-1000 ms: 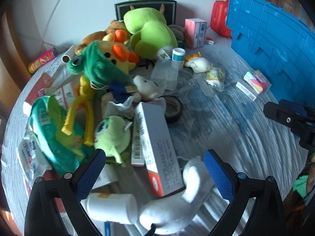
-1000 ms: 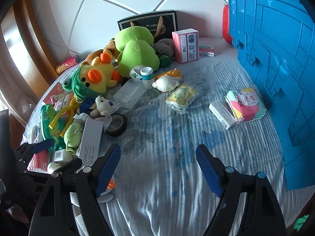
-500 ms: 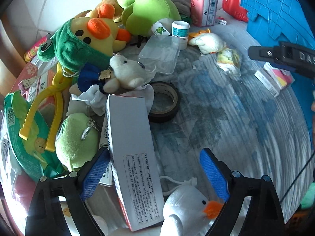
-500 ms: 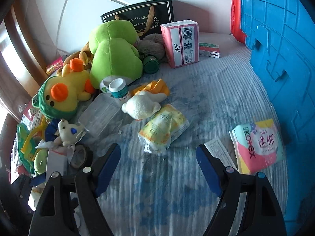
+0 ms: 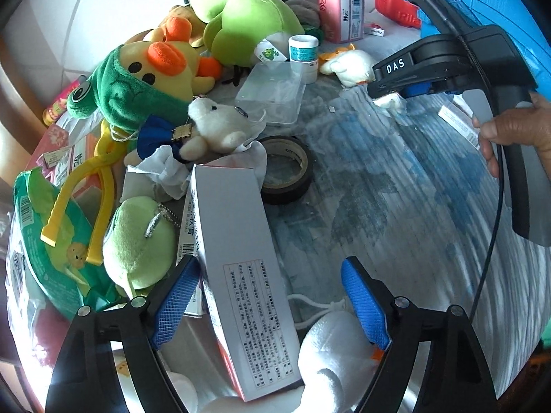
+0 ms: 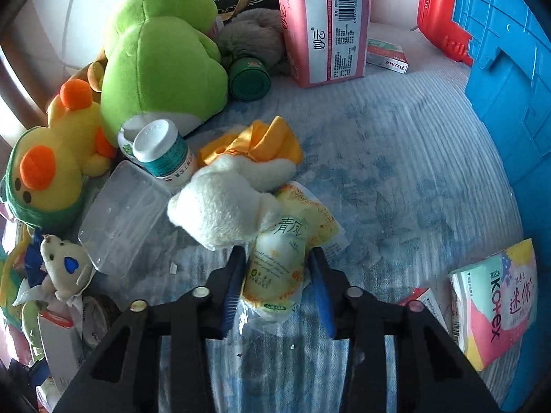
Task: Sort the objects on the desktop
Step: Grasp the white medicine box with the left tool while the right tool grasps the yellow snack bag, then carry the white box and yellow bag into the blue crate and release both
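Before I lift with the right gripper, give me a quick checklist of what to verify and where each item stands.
1. Right gripper closed on the yellow tissue pack: ok, a pad on each side.
2. Grip centred: cannot tell, it holds the near end.
3. Pack free: not ok, the cream plush toy lies against its far end.
4. Left gripper clear: ok, open over the white box.
5. Blue crate reachable: cannot tell.

A desk [image 6: 396,179] under a blue-patterned ribbed cloth [image 5: 396,206] is filling the near ground. A white panelled wall [image 5: 103,17] is rising at the far side, brown wood trim [image 5: 13,79] is edging the left, and daylight is streaming across.
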Tool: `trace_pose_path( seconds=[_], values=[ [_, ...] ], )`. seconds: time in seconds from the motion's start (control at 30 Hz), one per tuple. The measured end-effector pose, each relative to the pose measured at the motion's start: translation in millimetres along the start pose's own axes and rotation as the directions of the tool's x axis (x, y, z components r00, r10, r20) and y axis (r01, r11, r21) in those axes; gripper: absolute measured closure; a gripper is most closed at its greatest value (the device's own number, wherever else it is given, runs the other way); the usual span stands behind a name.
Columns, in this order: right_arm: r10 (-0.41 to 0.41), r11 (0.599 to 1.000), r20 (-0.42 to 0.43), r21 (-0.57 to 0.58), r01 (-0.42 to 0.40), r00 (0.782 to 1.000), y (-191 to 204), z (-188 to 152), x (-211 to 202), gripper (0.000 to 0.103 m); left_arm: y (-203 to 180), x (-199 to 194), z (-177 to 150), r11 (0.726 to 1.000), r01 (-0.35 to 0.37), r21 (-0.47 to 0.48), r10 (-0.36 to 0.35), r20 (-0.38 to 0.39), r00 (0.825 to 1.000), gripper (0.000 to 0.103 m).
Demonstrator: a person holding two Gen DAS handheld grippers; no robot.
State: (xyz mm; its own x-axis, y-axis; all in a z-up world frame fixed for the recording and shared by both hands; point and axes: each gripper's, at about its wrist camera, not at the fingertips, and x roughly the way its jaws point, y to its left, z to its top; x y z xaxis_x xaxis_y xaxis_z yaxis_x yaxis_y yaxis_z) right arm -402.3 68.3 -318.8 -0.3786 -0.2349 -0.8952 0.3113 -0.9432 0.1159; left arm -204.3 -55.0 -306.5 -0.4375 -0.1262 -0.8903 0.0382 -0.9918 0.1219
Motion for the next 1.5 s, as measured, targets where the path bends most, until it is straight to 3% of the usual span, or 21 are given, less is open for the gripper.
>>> trace_pose_path(
  seconds=[0.07,0.37,0.53,0.6,0.63,0.8,0.87,0.97,1.13,1.5],
  values=[
    [0.032,0.999,0.012,0.017,-0.033,0.999,-6.0,-5.8,-8.5,0.077,-3.4,0.4,-0.8,1.0,-0.014,0.015,0.014,0.003,1.0,0.018],
    [0.063,0.998,0.058,0.007,-0.063,0.996,-3.6,-32.3,-44.2,0.077,-15.5,0.0,-5.9,0.999,-0.021,0.032,0.021,-0.009,1.0,0.017],
    [0.045,0.999,0.022,-0.006,-0.045,0.999,3.2,-36.1,-34.9,0.077,-13.2,14.4,0.1,1.0,0.019,0.02,-0.017,-0.078,0.997,0.016],
    [0.04,0.999,0.017,-0.013,-0.039,0.999,5.4,-37.4,-32.5,0.077,-3.1,16.4,0.3,0.995,0.095,-0.043,-0.099,-0.088,0.991,0.041],
    [0.036,0.999,0.017,-0.02,-0.036,0.999,7.0,-37.6,-31.4,0.077,1.3,16.6,0.1,0.989,0.127,-0.072,-0.134,-0.089,0.987,0.042],
    [0.038,0.999,0.01,-0.018,-0.038,0.999,7.3,-42.7,-30.7,0.077,0.7,9.6,-1.9,0.992,0.118,-0.042,-0.12,-0.059,0.991,0.048],
    [0.043,0.999,0.02,-0.012,-0.043,0.999,6.6,-44.6,-35.5,0.077,8.0,6.2,-1.3,0.987,0.147,-0.061,-0.15,-0.048,0.988,0.058],
    [0.042,0.999,0.055,-0.023,-0.04,0.998,9.9,-47.2,-51.8,0.078,18.6,7.3,-4.2,0.978,0.185,-0.095,-0.191,-0.059,0.98,0.058],
    [0.048,0.998,0.111,-0.045,-0.044,0.993,20.0,-54.2,-85.7,0.078,28.4,-19.4,-12.1,0.96,0.256,-0.117,-0.256,0.013,0.967,0.059],
    [0.088,0.996,0.28,-0.032,-0.082,0.956,40.7,-67.6,-187.4,0.078,61.2,-107.7,22.4,0.965,0.256,-0.059,-0.237,0.225,0.945,0.059]
  ],
)
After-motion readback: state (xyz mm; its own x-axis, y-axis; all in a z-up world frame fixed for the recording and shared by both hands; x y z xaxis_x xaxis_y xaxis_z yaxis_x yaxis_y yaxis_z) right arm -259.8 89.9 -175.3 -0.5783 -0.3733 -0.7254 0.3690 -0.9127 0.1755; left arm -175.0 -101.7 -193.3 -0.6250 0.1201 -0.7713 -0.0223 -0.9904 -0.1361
